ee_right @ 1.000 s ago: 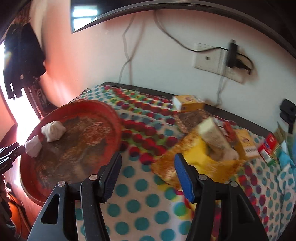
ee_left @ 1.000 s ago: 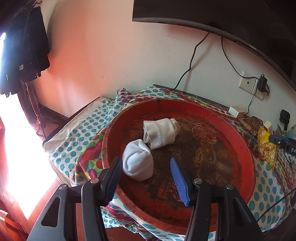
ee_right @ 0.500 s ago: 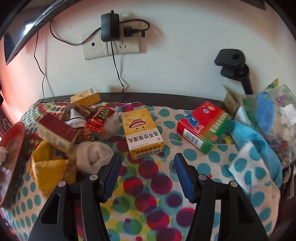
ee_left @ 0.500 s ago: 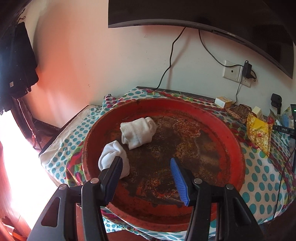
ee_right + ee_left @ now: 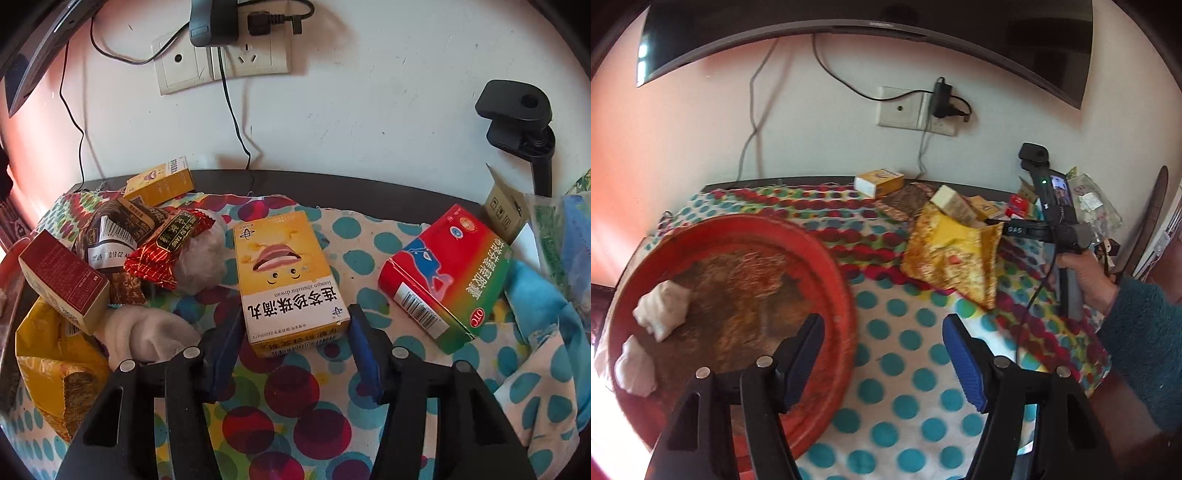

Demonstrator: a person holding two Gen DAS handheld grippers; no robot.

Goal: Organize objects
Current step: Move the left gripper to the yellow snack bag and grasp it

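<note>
A large red tray (image 5: pixel 827 258) lies at the left with two rolled white socks (image 5: pixel 663 312) (image 5: pixel 633 367) in it. My left gripper (image 5: pixel 882 354) is open and empty, over the tray's right rim and the dotted cloth. My right gripper (image 5: pixel 293 343) is open, its fingers on either side of the near end of a yellow medicine box (image 5: pixel 284 273) that lies flat on the cloth. I cannot tell if the pads touch it. The right gripper also shows in the left wrist view (image 5: pixel 1039 229), held by a hand.
A red-green medicine box (image 5: pixel 447 277) lies right of the yellow one. At the left are a rolled sock (image 5: pixel 155 336), a red box (image 5: pixel 62 280), snack wrappers (image 5: pixel 166 251), a yellow bag (image 5: pixel 953 254) and another yellow box (image 5: pixel 162 181). Wall sockets (image 5: pixel 221 62) with cables are behind.
My left gripper has swung right, away from the socks, to the tray's right rim. My right gripper has moved forward so its fingers flank the yellow box.
</note>
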